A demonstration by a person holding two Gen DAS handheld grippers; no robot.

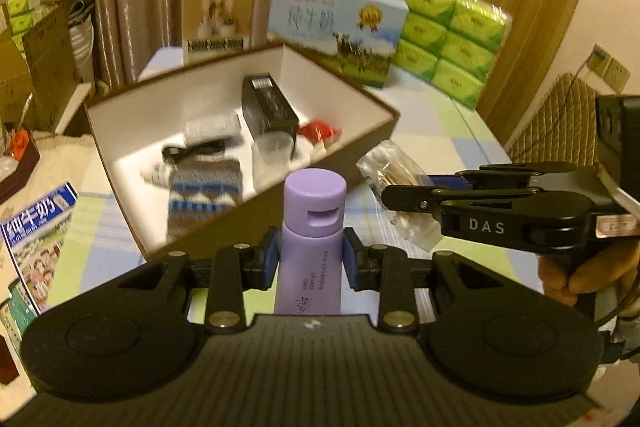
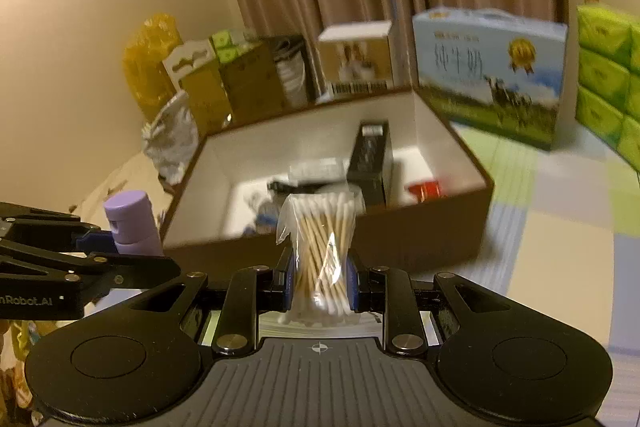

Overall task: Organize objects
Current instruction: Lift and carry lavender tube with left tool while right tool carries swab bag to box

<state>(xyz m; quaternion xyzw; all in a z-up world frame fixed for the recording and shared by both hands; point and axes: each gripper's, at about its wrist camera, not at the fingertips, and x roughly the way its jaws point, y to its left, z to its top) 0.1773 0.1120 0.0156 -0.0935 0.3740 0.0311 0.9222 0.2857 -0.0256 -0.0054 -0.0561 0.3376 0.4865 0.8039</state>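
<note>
My left gripper (image 1: 311, 261) is shut on a purple tube (image 1: 313, 227) with a flip cap and holds it upright in front of the brown box's (image 1: 236, 217) near wall. My right gripper (image 2: 320, 285) is shut on a clear bag of cotton swabs (image 2: 322, 239) and holds it just before the same box (image 2: 420, 227). The box has a white inside and holds a black carton (image 1: 269, 107), a patterned sock (image 1: 206, 187), a clear cup (image 1: 273, 157), a black cable (image 1: 194, 149) and a red packet (image 1: 318, 131). The right gripper with the bag (image 1: 394, 173) shows at the right of the left wrist view.
A blue milk carton (image 1: 340, 23), a beige box (image 1: 218, 19) and green tissue packs (image 1: 448, 39) stand behind the box on a checkered tablecloth (image 1: 452, 131). Cardboard boxes (image 1: 44, 67) and a leaflet (image 1: 38, 243) lie at the left. Curtains hang behind.
</note>
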